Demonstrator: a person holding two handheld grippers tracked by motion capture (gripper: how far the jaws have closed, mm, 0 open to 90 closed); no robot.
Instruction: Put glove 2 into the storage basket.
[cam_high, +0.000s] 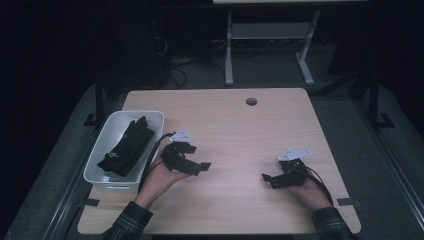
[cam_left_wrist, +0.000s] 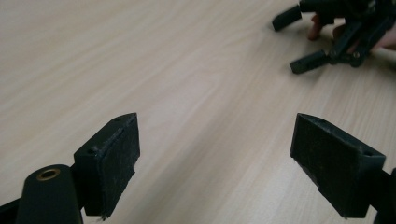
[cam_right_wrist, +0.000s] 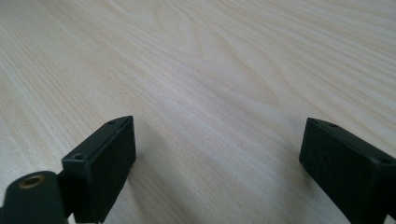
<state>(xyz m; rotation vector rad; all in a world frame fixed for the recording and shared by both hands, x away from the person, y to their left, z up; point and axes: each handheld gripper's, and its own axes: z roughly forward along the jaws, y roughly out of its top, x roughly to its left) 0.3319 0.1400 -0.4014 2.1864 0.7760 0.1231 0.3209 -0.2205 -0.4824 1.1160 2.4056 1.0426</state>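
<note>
Black glove (cam_high: 126, 146) — dark fabric item, probably a glove or a pair, lying lengthwise in the white bin (cam_high: 156, 118); faint pale marking near its lower end, too small to read. Nothing grips or touches it.

White bin — rectangular plastic tub at the left edge of the table (cam_high: 240, 130), partly overhanging that edge; placed within easy reach of the left hand, likely so its contents can be drawn out or dropped in without stretching.

Left gripper (cam_high: 199, 166) — held just right of the bin, low over the wood, pointing toward the table's middle. Jaws stand wide apart with bare wood between them; holds nothing. Cable (cam_high: 155, 150) trails back past the bin corner. Grey plate on top.

Table — pale wood grain, round cable hole (cam_high: 251, 101) near the far edge; middle stretch bare.

Right gripper (cam_high: 267, 178) — well apart from the left, on the right half of the table, pointing inward toward its partner; seen from the left gripper view (cam_left_wrist: 299, 39) as spread. Jaws wide apart, nothing between them. Judged: both rest in a ready pose, the glove being nearest the left one
</note>
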